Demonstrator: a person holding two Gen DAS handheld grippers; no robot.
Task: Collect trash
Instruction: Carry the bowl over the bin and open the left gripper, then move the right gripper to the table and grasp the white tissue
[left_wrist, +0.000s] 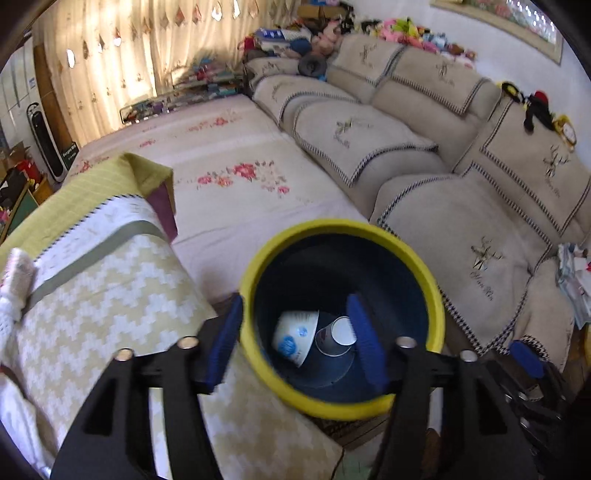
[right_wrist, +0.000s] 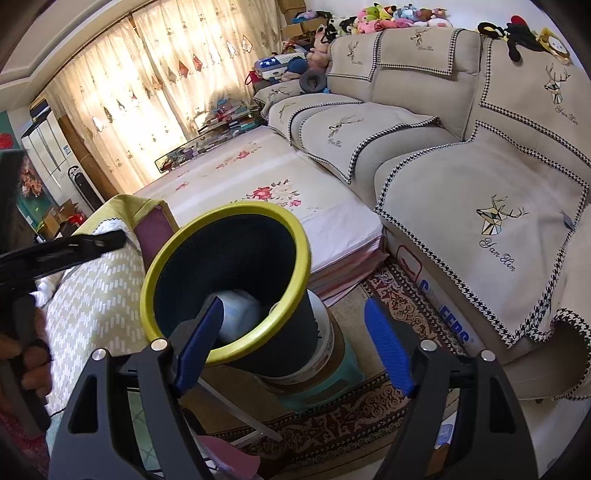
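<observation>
A dark blue trash bin with a yellow rim (left_wrist: 436, 295) stands between the cloth-covered table and the sofa. Inside it lie a white paper bowl with blue print (left_wrist: 295, 336) and a paper cup (left_wrist: 341, 334). My left gripper (left_wrist: 295, 336) hovers open and empty over the bin's mouth, one finger outside the rim, one over the inside. In the right wrist view the bin (right_wrist: 229, 218) stands on a stack of round containers, with the bowl (right_wrist: 240, 306) showing inside. My right gripper (right_wrist: 293, 343) is open and empty just above the bin's near rim.
A beige sofa (right_wrist: 461, 177) runs along the right. A floral-covered low table (left_wrist: 229, 177) lies behind the bin. A chevron-patterned cloth (left_wrist: 103, 302) covers a table on the left. A patterned rug (right_wrist: 399, 295) lies on the floor. Plush toys (right_wrist: 388, 16) line the sofa back.
</observation>
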